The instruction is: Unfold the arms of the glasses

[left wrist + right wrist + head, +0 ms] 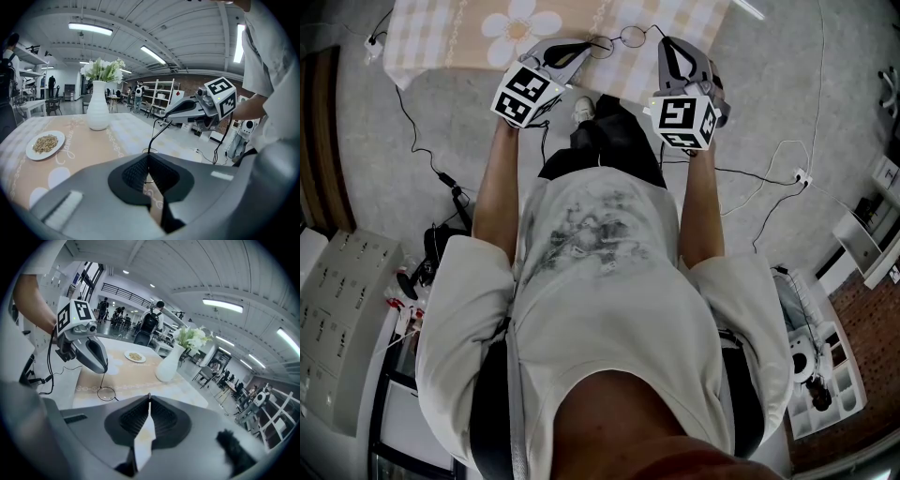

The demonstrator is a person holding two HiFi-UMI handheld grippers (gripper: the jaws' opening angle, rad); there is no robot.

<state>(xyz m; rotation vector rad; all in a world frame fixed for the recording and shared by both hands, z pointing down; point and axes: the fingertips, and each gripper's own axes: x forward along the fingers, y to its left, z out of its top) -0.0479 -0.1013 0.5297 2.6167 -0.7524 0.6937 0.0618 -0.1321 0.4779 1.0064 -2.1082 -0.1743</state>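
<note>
Left gripper (149,157) jaws are pinched together on the thin wire frame of the glasses (619,39), right beside one round lens; the lens ring sits just past the jaw tips. Right gripper (149,399) is also closed down tight, nipping the far end of one wire arm, which runs straight across from the left jaws to the right jaw tips. Glasses hang in the air between the two grippers, off the cloth, over the tabletop (450,37) close to its near edge. White vase (98,110) with flowers and a plate (45,144) of grain stand farther in on the tabletop, well apart from the glasses.
</note>
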